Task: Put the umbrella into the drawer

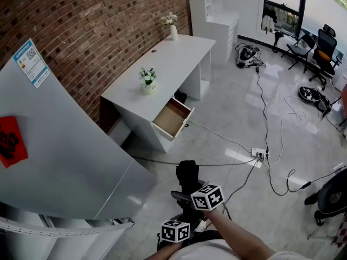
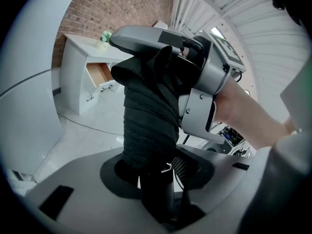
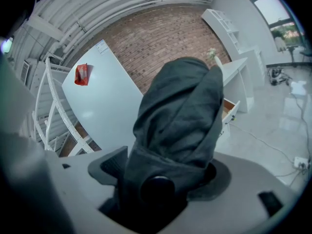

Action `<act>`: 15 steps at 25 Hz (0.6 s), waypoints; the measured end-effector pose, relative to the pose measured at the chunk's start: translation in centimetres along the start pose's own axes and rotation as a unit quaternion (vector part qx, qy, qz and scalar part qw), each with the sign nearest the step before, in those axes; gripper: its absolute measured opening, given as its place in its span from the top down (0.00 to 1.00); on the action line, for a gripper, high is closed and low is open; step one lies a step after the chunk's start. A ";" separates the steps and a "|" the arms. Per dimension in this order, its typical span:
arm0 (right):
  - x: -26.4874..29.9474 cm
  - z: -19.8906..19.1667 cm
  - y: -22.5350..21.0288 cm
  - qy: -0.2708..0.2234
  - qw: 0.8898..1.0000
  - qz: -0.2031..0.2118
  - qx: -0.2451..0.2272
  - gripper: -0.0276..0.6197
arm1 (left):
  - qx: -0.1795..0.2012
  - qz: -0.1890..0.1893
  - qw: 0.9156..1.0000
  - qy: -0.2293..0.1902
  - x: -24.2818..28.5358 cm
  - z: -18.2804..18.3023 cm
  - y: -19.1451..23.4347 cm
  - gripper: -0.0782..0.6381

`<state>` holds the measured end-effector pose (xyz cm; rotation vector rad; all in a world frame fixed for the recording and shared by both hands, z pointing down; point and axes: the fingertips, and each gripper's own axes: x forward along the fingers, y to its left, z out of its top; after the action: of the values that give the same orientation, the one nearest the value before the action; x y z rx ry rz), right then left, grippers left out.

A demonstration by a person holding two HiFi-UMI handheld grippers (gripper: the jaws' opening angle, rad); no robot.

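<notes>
Head view: we find the folded black umbrella (image 1: 187,176) held low over the floor, well apart from the open drawer (image 1: 172,118) of the white desk (image 1: 162,69). Left gripper view: we record the left gripper (image 2: 158,179) clamped on the umbrella's lower end, its jaws partly apart around it. Right gripper view: the right gripper (image 3: 161,177) is closed on the bundled canopy, and the drawer stands open beyond.
</notes>
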<state>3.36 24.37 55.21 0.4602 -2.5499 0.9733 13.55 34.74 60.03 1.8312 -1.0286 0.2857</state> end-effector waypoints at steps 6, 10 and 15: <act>-1.3 1.5 -2.5 -0.015 1.000 -0.017 0.005 0.36 | 0.010 -0.013 1.000 0.007 2.0 1.7 -0.7 0.66; -2.0 3.2 -4.6 -0.026 0.999 -0.029 0.007 0.36 | 0.023 -0.024 0.999 0.011 3.6 3.5 -1.1 0.66; -1.6 5.3 -7.6 -0.030 0.999 -0.043 0.015 0.36 | 0.025 -0.036 0.999 0.018 5.6 6.1 -0.5 0.66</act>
<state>6.79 15.67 55.12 0.6118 -2.5484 0.9809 15.93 26.80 60.03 1.8976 -0.9359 0.3027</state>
